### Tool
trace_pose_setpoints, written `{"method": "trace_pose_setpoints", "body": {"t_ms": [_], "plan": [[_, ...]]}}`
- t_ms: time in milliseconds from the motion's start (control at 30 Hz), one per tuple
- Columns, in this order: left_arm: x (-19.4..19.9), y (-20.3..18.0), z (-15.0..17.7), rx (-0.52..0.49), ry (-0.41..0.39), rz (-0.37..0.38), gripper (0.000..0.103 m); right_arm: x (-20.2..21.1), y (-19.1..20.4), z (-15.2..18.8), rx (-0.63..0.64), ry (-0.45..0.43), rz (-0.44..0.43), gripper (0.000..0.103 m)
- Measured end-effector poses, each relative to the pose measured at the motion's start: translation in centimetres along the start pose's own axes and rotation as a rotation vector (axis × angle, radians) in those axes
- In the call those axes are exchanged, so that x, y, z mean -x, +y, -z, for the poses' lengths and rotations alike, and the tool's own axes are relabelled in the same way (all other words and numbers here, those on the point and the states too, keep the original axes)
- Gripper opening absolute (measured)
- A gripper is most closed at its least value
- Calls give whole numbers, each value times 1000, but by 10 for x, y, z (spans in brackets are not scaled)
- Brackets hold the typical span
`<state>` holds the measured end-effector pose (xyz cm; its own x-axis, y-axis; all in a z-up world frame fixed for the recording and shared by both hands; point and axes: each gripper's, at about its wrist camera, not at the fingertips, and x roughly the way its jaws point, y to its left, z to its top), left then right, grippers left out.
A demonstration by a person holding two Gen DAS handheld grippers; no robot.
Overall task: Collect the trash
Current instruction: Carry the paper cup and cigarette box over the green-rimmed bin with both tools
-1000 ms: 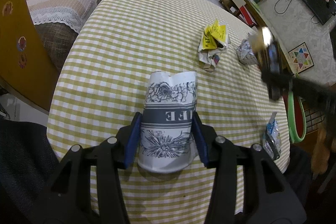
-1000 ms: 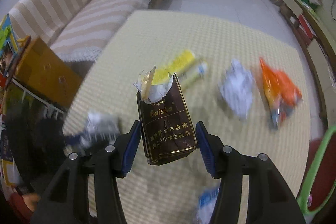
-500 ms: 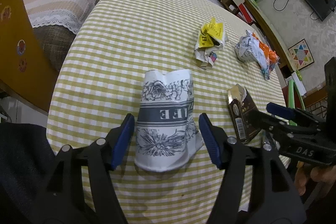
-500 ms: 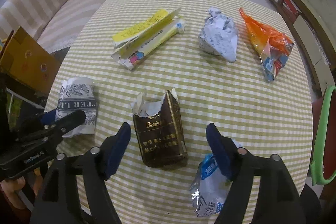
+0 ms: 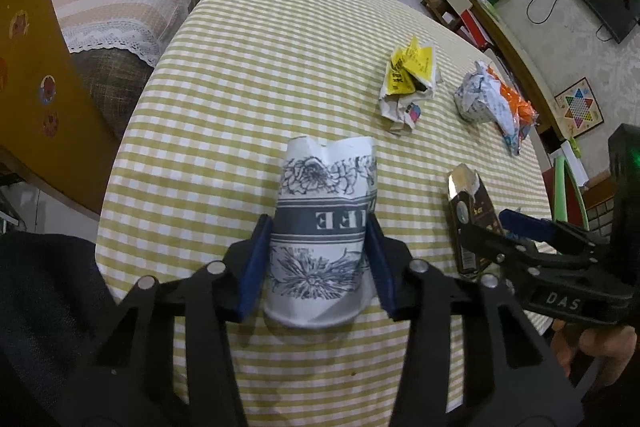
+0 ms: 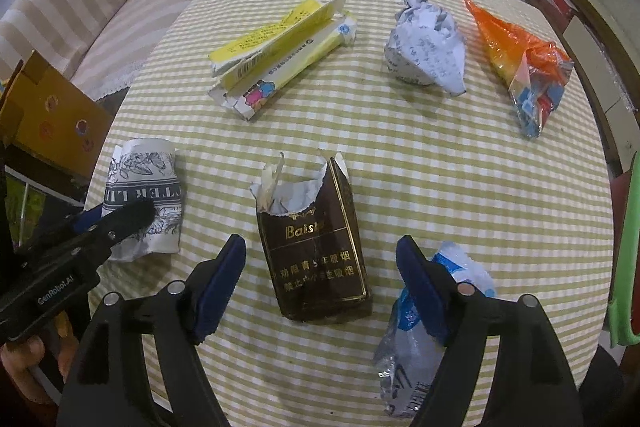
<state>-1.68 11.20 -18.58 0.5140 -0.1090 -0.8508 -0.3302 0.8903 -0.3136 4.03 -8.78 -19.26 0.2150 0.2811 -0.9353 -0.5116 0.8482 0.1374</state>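
Two hand-held grippers work over a round table [image 6: 460,187] with a green checked cloth, strewn with litter.

The left gripper [image 5: 318,259] is closing on a crushed paper cup [image 5: 324,227] printed with grey flowers. Its blue pads touch the cup on both sides, near the table's near edge. The cup lies on the cloth, not lifted.

The right gripper [image 6: 320,283] stands wide apart over a torn brown cigarette pack [image 6: 316,247]. The pack lies flat on the cloth between the jaws, and neither pad touches it.

Other litter waits farther out: a yellow carton [image 6: 280,55], a ball of printed paper [image 6: 426,47], an orange wrapper [image 6: 524,67], and a blue and silver wrapper [image 6: 420,347] just beside the right gripper's right finger.

No bin or bag shows in either view.

The step in hand looks like gathering pieces at the near side of the table: cup being gripped, pack free on the cloth. Next, the left gripper likely needs a firm but gentle squeeze, since the cup is soft and already crushed, then a lift. The right gripper would need to pick a piece and close on it.
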Motion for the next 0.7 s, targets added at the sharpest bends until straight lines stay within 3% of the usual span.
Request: {"method": "trace_pose_setpoints", "body": {"t_ms": [67, 100, 133, 300, 533, 700], "plan": [[1, -2, 0, -9, -5, -8, 44, -2, -1, 0, -9, 0, -3, 73], [1, -3, 0, -13, -8, -11, 44, -3, -2, 1, -13, 2, -9, 65], [3, -4, 1, -17, -13, -17, 44, -4, -2, 2, -13, 5, -15, 50], [10, -6, 1, -18, -43, -32, 44, 9, -4, 1, -22, -32, -37, 47], [18, -14, -3, -38, -47, -54, 44, 54, -10, -3, -45, -153, -63, 47], [28, -30, -12, -57, -70, -33, 44, 68, -16, -3, -81, -179, -89, 47]]}}
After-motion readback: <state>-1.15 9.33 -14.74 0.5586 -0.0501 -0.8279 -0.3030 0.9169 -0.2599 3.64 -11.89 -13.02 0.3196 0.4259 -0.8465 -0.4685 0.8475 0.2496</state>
